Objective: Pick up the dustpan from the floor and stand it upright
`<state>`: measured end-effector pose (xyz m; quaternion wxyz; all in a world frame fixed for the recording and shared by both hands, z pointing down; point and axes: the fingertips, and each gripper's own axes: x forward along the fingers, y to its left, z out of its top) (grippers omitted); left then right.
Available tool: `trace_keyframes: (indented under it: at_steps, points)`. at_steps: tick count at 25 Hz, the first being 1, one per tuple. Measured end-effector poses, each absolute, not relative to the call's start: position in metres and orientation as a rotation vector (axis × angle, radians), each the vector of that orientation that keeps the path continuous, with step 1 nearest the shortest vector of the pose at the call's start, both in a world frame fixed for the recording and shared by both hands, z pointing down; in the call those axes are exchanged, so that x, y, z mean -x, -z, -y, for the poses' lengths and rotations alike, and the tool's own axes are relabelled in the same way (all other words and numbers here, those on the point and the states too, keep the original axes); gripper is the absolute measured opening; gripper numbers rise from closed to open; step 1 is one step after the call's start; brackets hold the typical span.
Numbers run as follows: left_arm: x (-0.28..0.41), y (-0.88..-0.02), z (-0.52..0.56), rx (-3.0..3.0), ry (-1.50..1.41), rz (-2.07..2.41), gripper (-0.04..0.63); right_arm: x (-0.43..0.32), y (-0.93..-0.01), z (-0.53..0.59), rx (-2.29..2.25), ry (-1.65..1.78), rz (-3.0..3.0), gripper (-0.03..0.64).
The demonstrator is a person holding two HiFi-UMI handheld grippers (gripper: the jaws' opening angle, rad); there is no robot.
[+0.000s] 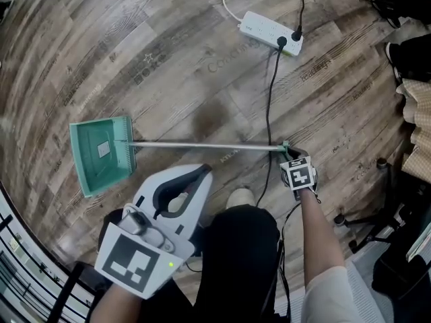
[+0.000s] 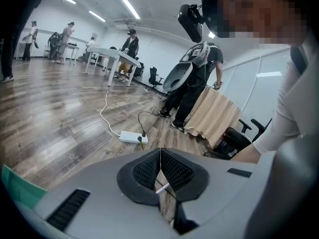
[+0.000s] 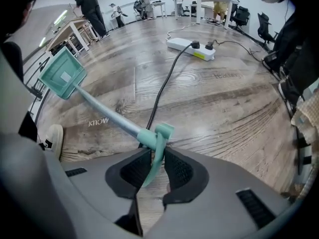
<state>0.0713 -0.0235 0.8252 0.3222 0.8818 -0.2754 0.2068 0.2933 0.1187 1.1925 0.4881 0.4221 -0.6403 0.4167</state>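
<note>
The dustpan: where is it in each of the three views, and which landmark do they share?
Head view: dustpan lies at middle left, handle running right.
Left gripper view: only a green corner at the lower left edge, probably the dustpan.
Right gripper view: dustpan at upper left, handle end between the closing jaws of the right gripper.
Shared landmark: the white power strip.

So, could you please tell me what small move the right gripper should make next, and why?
Probably finish closing the right gripper on the green handle end of the dustpan: its fingers are closing with that end between them, and the dustpan lies flat on the floor.
</note>
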Motion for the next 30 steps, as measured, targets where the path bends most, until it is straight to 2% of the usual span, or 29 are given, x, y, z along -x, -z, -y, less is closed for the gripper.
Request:
trace_keyframes:
  at_steps: [7, 21, 30]
  points:
    - [-0.062, -0.781, 0.008, -2.257, -0.554, 0.718, 0.025, -0.288, -1.112, -0.095, -1.071, -0.999, 1.607, 0.092]
    - [-0.039, -0.590, 0.002, -2.184, -0.478, 0.785, 0.025, -0.286, -0.878, -0.047, -1.068, -0.910, 1.605, 0.101]
    - [-0.018, -0.529, -0.021, -2.139, -0.455, 0.819, 0.025, -0.260, -0.789, -0.029, -1.015, -0.865, 1.598, 0.106]
